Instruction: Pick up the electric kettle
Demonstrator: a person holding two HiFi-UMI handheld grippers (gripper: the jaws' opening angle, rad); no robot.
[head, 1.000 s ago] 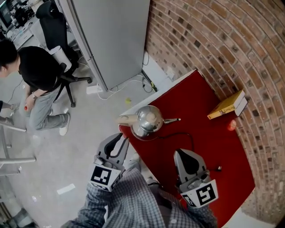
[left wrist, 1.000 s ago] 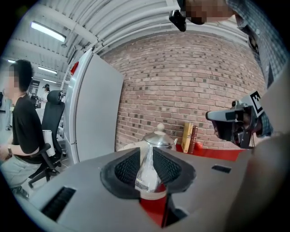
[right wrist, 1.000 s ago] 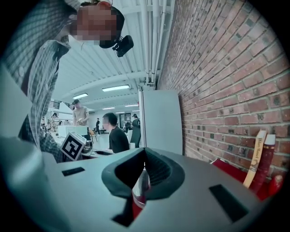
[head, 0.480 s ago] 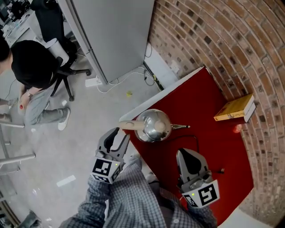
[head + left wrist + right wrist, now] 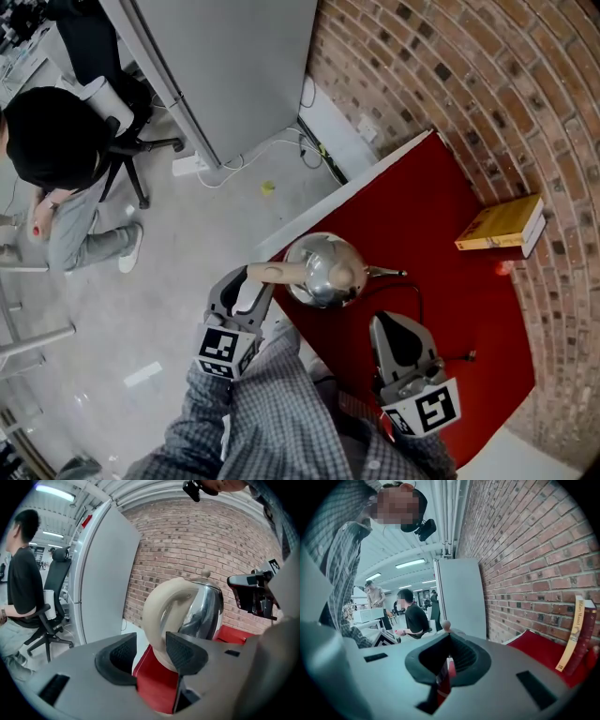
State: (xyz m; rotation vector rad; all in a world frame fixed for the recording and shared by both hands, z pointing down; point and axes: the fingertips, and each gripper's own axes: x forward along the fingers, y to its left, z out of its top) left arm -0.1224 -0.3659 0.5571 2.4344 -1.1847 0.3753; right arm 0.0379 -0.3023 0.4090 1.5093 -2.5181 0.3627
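Head view: left hand-held gripper opening, perhaps round kettle handle; right one closed.

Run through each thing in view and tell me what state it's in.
electric kettle: upright on the red table, lid on, not gripped.
left gripper: jaws opening, kettle handle between them, not clamped.
right gripper: shut, empty.
book: closed.

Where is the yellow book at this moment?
In the head view the book is at the right, on the red table beside the brick wall, well apart from the kettle.
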